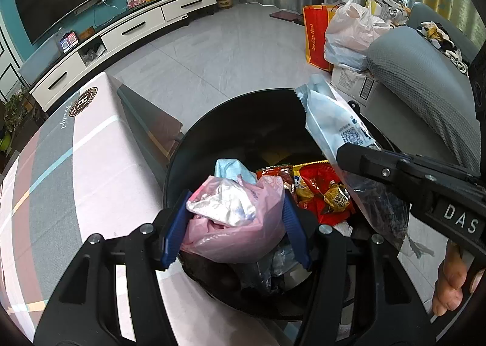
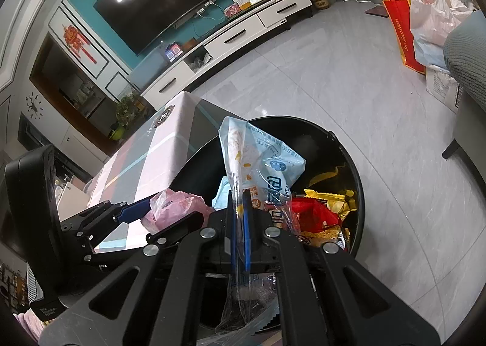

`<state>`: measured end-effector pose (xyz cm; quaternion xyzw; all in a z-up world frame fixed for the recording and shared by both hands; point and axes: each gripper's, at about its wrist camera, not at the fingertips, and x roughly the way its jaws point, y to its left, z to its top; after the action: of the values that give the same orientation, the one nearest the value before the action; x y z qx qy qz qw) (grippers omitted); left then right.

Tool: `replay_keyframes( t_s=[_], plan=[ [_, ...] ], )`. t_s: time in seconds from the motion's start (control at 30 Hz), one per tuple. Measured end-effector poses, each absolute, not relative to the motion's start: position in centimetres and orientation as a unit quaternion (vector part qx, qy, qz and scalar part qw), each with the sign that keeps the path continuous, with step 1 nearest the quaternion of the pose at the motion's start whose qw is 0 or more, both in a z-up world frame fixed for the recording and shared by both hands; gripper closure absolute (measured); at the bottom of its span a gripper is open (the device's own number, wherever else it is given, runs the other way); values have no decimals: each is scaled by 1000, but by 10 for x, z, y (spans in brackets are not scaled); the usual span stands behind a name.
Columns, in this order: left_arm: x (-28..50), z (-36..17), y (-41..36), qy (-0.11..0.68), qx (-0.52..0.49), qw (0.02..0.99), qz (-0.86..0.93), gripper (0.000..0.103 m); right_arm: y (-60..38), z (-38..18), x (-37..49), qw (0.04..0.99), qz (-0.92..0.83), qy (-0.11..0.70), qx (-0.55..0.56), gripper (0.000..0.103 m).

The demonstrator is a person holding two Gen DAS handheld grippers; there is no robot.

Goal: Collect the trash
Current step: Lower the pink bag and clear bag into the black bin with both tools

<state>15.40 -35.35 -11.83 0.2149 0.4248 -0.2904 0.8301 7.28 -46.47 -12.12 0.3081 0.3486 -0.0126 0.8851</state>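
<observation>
The bin [image 1: 243, 121] stands on the floor just beside the table [image 1: 76, 169]. Wrappers [image 1: 322, 191] lie in it. Behind, bags [image 1: 349, 30] sit beside the sofa [image 1: 425, 78].

The left gripper [image 1: 232, 221] squeezes a pink plastic bag [image 1: 240, 224] over the black trash bin [image 1: 212, 121]. The right gripper [image 1: 346, 157] pinches a light blue wrapper [image 1: 331, 115] above the bin. Red and yellow snack wrappers [image 1: 316, 188] lie inside.

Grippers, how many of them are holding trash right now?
2: left gripper clamps a pink bag over the bin; right gripper pinches a blue wrapper above it.
</observation>
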Motion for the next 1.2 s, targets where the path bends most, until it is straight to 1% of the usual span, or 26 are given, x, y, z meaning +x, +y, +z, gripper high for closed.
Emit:
replay_keyframes(
  t_s=[1.2],
  plan=[
    [155, -129, -363, 424, 238, 825, -289, 42, -463, -136, 83, 874, -22, 371, 312, 98]
  ],
)
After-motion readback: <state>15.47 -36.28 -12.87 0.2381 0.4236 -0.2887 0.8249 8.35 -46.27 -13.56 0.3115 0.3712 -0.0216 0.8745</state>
